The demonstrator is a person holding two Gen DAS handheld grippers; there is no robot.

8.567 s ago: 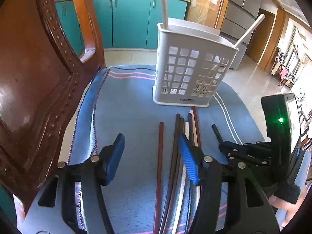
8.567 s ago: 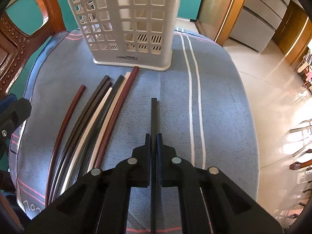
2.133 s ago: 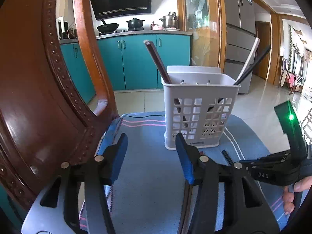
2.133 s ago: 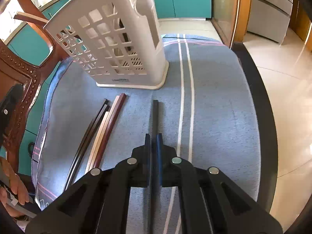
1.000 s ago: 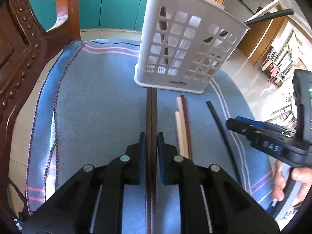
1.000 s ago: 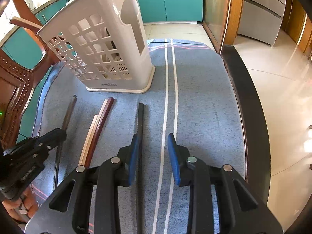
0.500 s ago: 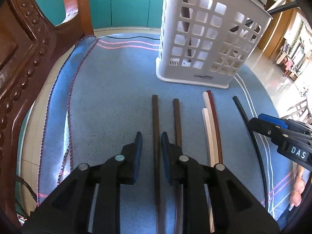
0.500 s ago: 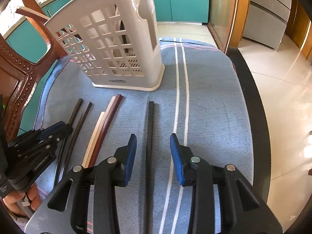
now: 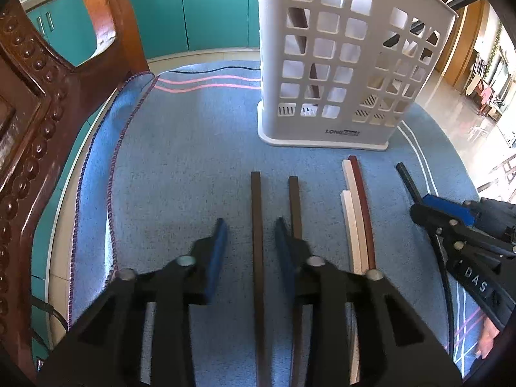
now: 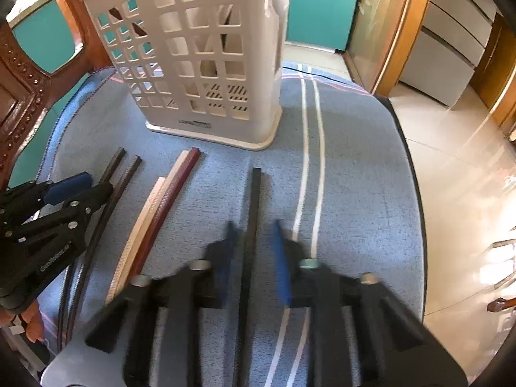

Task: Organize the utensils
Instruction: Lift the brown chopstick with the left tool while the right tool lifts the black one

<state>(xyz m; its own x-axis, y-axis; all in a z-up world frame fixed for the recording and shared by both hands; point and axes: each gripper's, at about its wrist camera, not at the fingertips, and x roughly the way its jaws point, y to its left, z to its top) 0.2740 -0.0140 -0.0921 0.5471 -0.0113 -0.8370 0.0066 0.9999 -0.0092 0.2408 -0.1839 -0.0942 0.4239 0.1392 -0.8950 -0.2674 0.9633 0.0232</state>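
A white slotted basket point(image 9: 325, 64) stands on the blue cloth point(image 9: 180, 161) with several chopsticks leaning inside it. My left gripper point(image 9: 250, 225) is open, and a dark brown chopstick point(image 9: 256, 200) lies on the cloth between its pads without touching them. A second brown chopstick point(image 9: 294, 200) lies just right of the right pad. Further right lie two cream chopsticks point(image 9: 350, 213) and a red one point(image 9: 362, 200). My right gripper point(image 10: 253, 229) is blurred, its jaws closing around a black chopstick point(image 10: 254, 190), with a gap showing on both sides.
A carved wooden chair point(image 9: 32, 96) rises along the cloth's left edge. The basket point(image 10: 200, 64) stands close ahead of both grippers. Teal cabinets and tiled floor lie beyond the table. The left gripper point(image 10: 80, 183) appears at the left of the right wrist view.
The left jaws let go of the brown pair and spread; the two sticks now lie apart. The right jaws have narrowed around the black chopstick. Both grippers moved nearer the basket.
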